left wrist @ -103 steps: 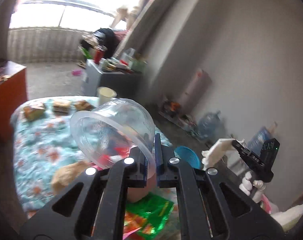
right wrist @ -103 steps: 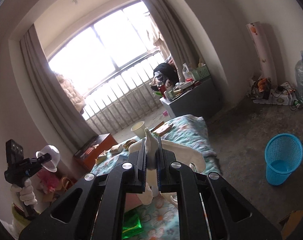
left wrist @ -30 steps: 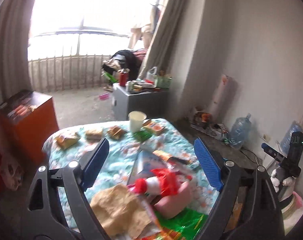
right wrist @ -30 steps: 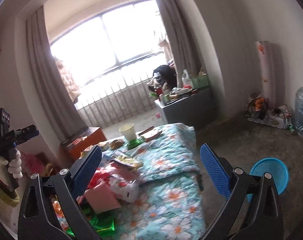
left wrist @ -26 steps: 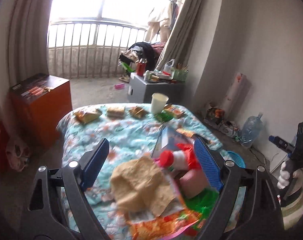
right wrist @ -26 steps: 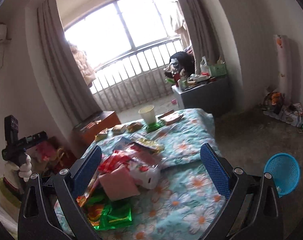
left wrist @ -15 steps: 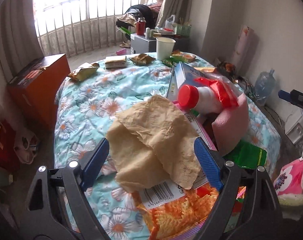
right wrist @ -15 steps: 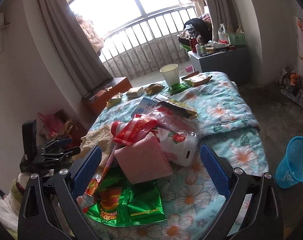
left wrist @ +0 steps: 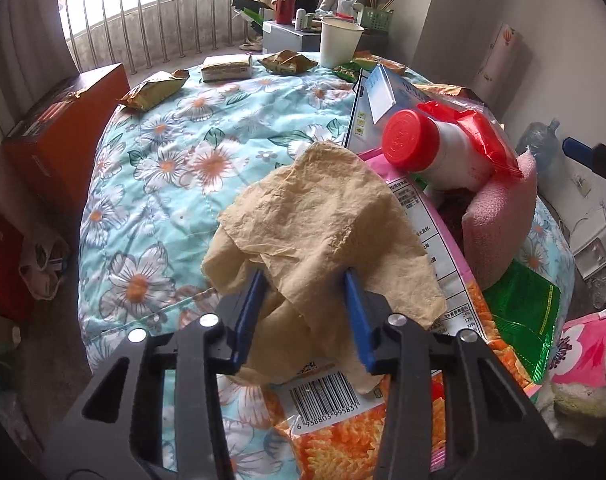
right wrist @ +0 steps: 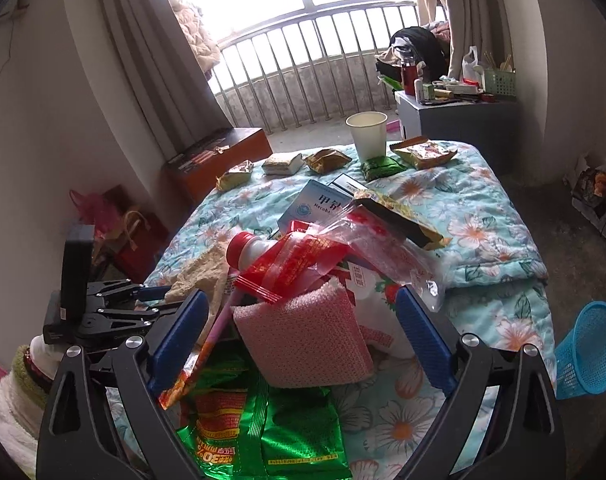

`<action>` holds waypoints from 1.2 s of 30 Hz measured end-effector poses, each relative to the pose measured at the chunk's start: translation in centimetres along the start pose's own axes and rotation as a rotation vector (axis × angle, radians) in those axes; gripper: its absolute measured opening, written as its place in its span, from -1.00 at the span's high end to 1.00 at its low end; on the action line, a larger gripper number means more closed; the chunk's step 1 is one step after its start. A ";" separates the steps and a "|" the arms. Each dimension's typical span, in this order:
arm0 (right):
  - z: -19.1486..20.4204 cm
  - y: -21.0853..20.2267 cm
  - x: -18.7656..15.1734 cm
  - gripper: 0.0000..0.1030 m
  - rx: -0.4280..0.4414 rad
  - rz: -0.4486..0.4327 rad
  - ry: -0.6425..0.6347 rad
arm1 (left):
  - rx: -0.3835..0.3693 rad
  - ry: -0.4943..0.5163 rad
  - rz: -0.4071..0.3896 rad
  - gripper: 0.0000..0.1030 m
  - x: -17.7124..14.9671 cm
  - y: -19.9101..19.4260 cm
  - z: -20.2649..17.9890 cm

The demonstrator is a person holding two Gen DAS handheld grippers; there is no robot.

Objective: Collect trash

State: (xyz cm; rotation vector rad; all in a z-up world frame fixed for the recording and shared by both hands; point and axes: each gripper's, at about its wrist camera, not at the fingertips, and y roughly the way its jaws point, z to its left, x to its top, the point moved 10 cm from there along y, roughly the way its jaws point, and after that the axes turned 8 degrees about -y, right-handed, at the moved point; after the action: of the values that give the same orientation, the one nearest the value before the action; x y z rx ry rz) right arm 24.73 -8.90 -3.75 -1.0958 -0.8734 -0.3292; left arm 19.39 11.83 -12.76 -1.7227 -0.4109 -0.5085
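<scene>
The left gripper (left wrist: 305, 300) has its blue pads either side of a crumpled tan paper (left wrist: 319, 224), partly closed around a fold of it, though whether they're actually pinching it I can't tell. The right gripper (right wrist: 299, 332) has its jaws spread wide, with the trash pile sitting between them and nothing gripped.

Going left to right in the left wrist view: an orange cabinet (left wrist: 63, 128) stands on the floor by the bed's left edge, with a red bag (left wrist: 3, 264) nearer the camera. The floral quilt (left wrist: 175, 152) covers the whole bed. Along the far edge are a few snack packets (left wrist: 153, 88) and a white paper cup (left wrist: 340, 42). The tan paper lies near the front edge, draped over an orange snack bag with a barcode (left wrist: 335, 412). Just right of it the pile has a white bottle with a red cap (left wrist: 435, 152), a blue-and-white box (left wrist: 377, 92) behind it, a pink sponge (left wrist: 499, 220) and a green foil packet (left wrist: 523, 320) at the right edge.

The right wrist view shows the same heap from the other side, sponge on top of the green foil, red-printed clear plastic bags (right wrist: 323, 256) over the bottle. The room has a barred window (right wrist: 303, 60) with curtains, a grey cabinet (right wrist: 459, 128) cluttered with stuff, and a blue mesh basket (right wrist: 591, 348) on the concrete floor off the bed's right corner.
</scene>
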 end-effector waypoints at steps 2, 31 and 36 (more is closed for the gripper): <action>-0.5 0.4 0.6 -0.70 -0.014 -0.007 -0.001 | 0.008 0.012 -0.005 0.48 0.0 -0.1 0.0; -6.1 8.3 1.9 0.47 -0.319 0.177 -0.474 | -0.038 0.048 -0.087 0.89 0.3 -2.4 -0.8; -6.2 8.9 1.7 0.82 -0.313 0.183 -0.464 | -0.039 0.044 -0.091 0.89 0.3 -2.6 -0.6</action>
State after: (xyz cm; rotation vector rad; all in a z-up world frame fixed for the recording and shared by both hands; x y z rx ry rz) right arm 34.22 -10.04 -9.20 -1.5687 -1.1440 -0.0545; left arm 18.24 11.77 -10.34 -1.7327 -0.4525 -0.6228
